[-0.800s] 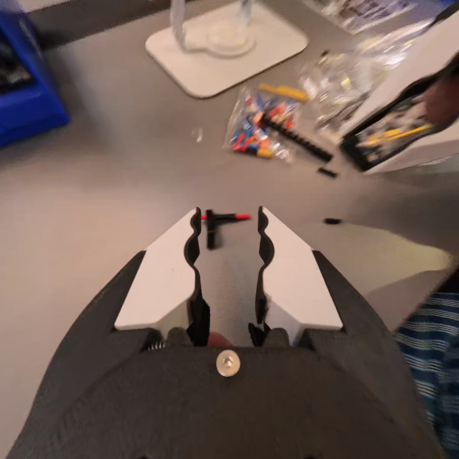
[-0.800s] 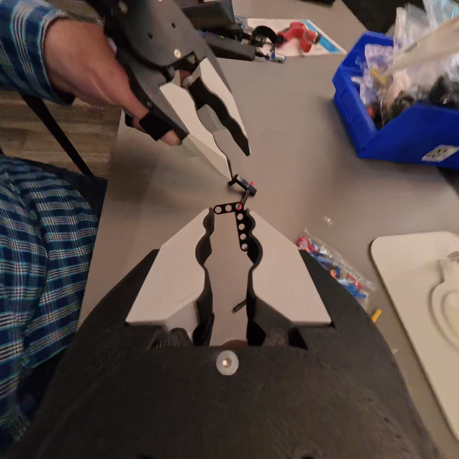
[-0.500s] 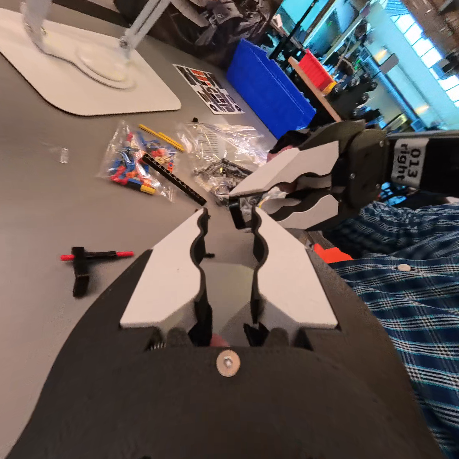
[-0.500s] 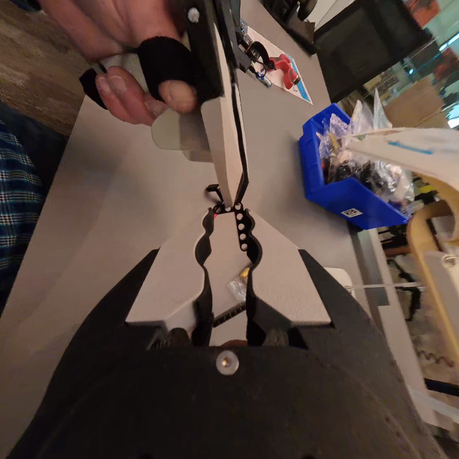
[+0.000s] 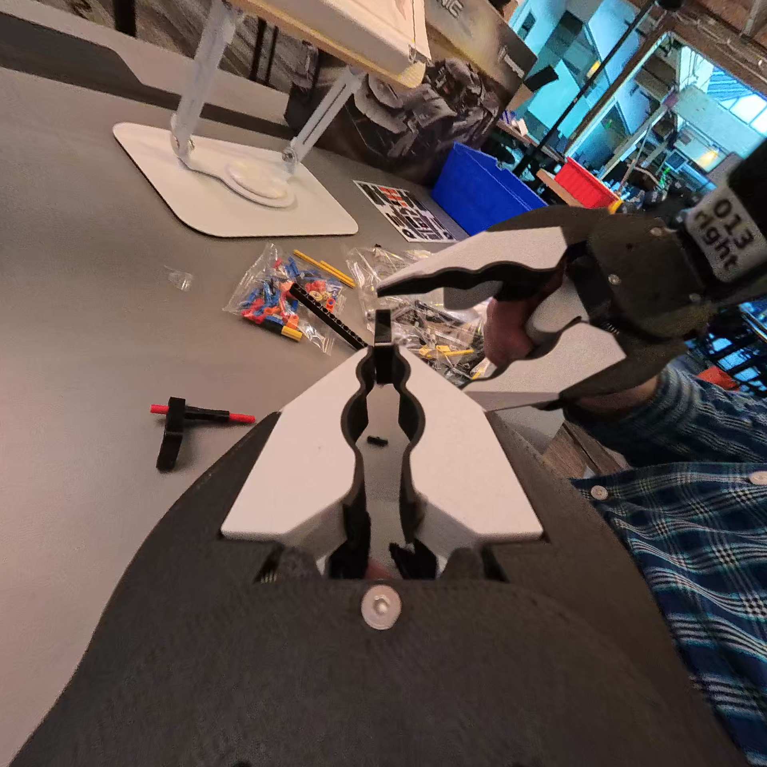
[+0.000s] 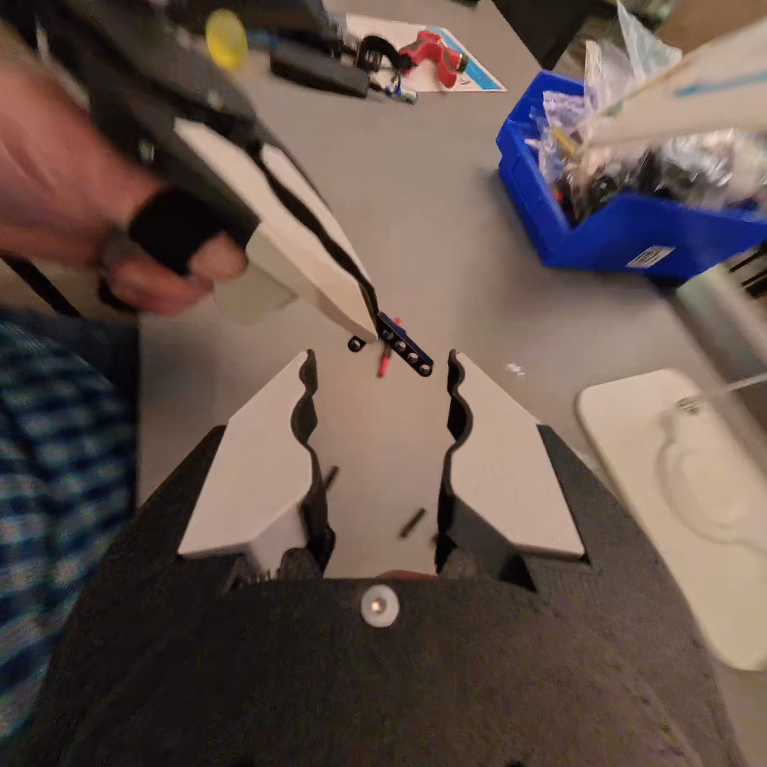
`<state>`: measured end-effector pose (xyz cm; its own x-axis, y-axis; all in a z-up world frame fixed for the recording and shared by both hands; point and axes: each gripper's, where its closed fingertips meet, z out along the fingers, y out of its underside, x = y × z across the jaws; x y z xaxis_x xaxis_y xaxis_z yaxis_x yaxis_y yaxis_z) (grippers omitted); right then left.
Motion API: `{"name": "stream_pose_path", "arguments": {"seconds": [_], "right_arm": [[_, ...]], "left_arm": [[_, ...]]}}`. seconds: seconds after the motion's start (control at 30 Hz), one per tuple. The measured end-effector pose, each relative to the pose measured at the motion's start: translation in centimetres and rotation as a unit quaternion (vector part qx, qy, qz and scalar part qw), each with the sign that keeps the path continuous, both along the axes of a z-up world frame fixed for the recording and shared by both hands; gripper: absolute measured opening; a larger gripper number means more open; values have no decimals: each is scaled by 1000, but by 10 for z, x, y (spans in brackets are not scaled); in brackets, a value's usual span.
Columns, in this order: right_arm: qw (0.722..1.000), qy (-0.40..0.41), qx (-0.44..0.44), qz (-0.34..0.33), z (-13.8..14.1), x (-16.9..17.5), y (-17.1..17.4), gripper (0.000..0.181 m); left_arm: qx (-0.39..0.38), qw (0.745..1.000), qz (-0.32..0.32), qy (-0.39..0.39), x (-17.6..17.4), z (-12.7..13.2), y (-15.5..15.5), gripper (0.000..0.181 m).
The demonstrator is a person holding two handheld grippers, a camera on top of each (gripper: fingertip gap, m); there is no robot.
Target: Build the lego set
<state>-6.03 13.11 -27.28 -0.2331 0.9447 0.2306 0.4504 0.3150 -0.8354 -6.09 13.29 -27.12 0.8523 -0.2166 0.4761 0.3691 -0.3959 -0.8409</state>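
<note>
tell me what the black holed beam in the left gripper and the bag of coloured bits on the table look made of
Black L-shaped beam: looks like hard moulded plastic, slightly glossy, with clean round holes and crisp edges. It is pinched in the left gripper.

Bag of small parts: thin clear plastic film, judging by its crinkles and shiny highlights; the red, blue and orange pieces inside show through and look like plastic too.

grey table (image 5: 74, 315), bright workshop windows (image 5: 705, 95)
</note>
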Motion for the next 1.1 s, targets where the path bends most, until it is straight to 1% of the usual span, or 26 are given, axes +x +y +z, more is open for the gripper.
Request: {"name": "stream_pose_path", "arguments": {"seconds": [0.03, 0.07, 0.1, 0.2, 0.27, 0.37, 0.53, 0.57, 0.63, 0.67, 0.7, 0.73, 0.8, 0.83, 0.9, 0.93, 1.0, 1.1], "right_arm": [[999, -1, -46, -12, 1, 0, -1, 61], [997, -6, -71, -28, 0, -1, 1, 59], [996, -10, -78, -42, -3, -1, 3, 54], [995, -3, -77, -71, -5, -3, 6, 50], [994, 1, -66, -86, -4, -4, 10, 43], [995, -1, -40, -89, -4, -4, 10, 43], [997, -10, -32, -73, -8, -4, 9, 43], [997, -10, -30, -71, -9, -4, 10, 43], [997, -18, -36, -71, -14, -4, 13, 43], [997, -21, -38, -71, -16, -4, 14, 43], [996, -22, -41, -71, -18, -4, 15, 43], [996, -25, -47, -71, -21, -4, 16, 43], [996, -28, -50, -70, -25, -3, 18, 43], [996, -30, -52, -69, -28, -4, 18, 43], [996, -32, -56, -63, -30, -5, 17, 43], [996, -32, -57, -60, -31, -5, 17, 43], [996, -31, -69, -51, -33, -6, 13, 43], [995, -36, -77, -43, -39, -7, 10, 43]], "left_arm": [[8, 1000, 6, 1, 1, 1, 0, 5], [16, 1000, 12, -2, 2, 3, 1, 5], [21, 1000, 13, -8, 4, 5, 2, 5], [33, 999, 25, -16, 6, 7, 3, 5], [36, 998, 37, -22, 6, 7, 3, 5], [40, 997, 43, -40, 7, 6, 3, 5], [33, 997, 39, -53, 7, 2, 3, 5], [33, 997, 37, -54, 8, 3, 2, 8], [35, 998, 45, -40, 0, 6, -1, 24], [37, 997, 57, -27, -9, 8, -3, 28], [37, 997, 70, -12, -21, 9, -6, 28], [24, 996, 85, 13, -35, 4, -8, 29], [-33, 989, 112, 88, -64, -16, -10, 30], [-65, 985, 107, 122, -70, -27, -11, 32], [-148, 964, 85, 202, -79, -59, -12, 49], [-171, 958, 74, 219, -80, -72, -12, 50], [-193, 954, 67, 219, -78, -86, -8, 46], [-198, 948, 53, 242, -76, -96, -3, 31]]}}
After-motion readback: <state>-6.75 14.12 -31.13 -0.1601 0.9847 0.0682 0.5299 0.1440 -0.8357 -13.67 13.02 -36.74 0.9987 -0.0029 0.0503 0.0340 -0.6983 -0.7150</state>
